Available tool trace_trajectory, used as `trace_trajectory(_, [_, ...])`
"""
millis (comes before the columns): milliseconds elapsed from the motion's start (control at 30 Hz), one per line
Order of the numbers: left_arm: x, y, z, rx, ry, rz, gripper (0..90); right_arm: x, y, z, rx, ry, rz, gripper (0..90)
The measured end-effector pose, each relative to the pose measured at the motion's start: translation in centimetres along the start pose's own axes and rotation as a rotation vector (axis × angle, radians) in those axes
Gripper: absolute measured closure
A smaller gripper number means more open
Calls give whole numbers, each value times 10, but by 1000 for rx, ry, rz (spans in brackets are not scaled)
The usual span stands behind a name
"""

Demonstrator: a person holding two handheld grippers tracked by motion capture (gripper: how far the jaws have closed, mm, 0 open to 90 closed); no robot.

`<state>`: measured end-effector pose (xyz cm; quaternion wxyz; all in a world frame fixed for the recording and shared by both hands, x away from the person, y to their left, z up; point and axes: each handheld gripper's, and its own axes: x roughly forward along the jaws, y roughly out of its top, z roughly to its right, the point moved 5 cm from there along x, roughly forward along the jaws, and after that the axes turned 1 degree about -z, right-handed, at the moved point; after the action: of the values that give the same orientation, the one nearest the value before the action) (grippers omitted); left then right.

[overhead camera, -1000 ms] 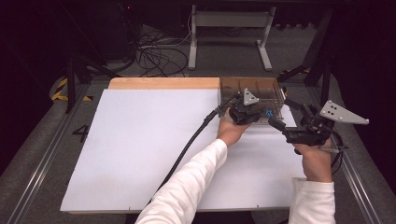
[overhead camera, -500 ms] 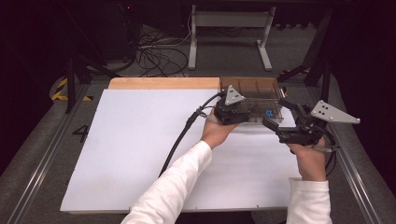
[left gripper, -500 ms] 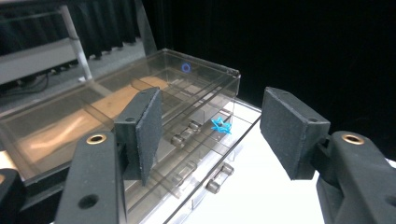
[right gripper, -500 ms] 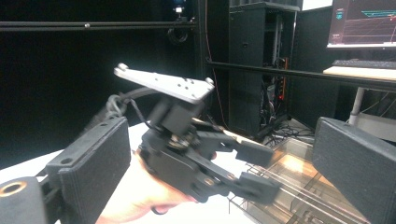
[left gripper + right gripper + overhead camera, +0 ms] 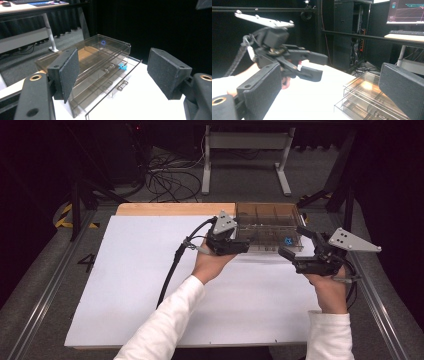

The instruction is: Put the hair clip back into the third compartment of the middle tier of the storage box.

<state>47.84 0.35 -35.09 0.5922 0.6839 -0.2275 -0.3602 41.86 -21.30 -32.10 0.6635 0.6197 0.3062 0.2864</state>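
Observation:
A clear brown drawer box (image 5: 265, 217) (image 5: 100, 57) (image 5: 364, 100) stands at the table's far edge. One drawer is pulled out toward me with a small blue piece (image 5: 288, 240) (image 5: 122, 66) in it. My left gripper (image 5: 244, 245) (image 5: 115, 71) (image 5: 320, 66) hovers just left of the box. Its jaws have just been opening and stand wide apart with nothing between them. My right gripper (image 5: 292, 243) (image 5: 332, 92) is held at the box's right front, jaws open and empty, pointing left toward the drawer.
A white board (image 5: 150, 285) covers the table, with a wooden strip (image 5: 175, 209) along its far edge. A blue ring mark (image 5: 103, 42) shows on the box top. Metal rails (image 5: 47, 285) run down both sides. Cables and a stand's legs lie on the floor beyond.
My left gripper has drawn back leftward from the front of the box and its jaws have spread. The right gripper has barely shifted.

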Motion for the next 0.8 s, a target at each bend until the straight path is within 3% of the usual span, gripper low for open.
trace_trajectory(333, [-43, 2, -17, -20, 25, 33, 211, 3, -1, -2, -13, 1, -13, 50])
trace_trajectory(633, [-80, 0, -30, -38, 48, 91, 152, 6, -4, -2, -6, -13, -30, 44])
trace_trajectory(800, [-102, -1, -32, -25, 60, 113, 130, 6, -5, -1, 1, -23, -34, 39])
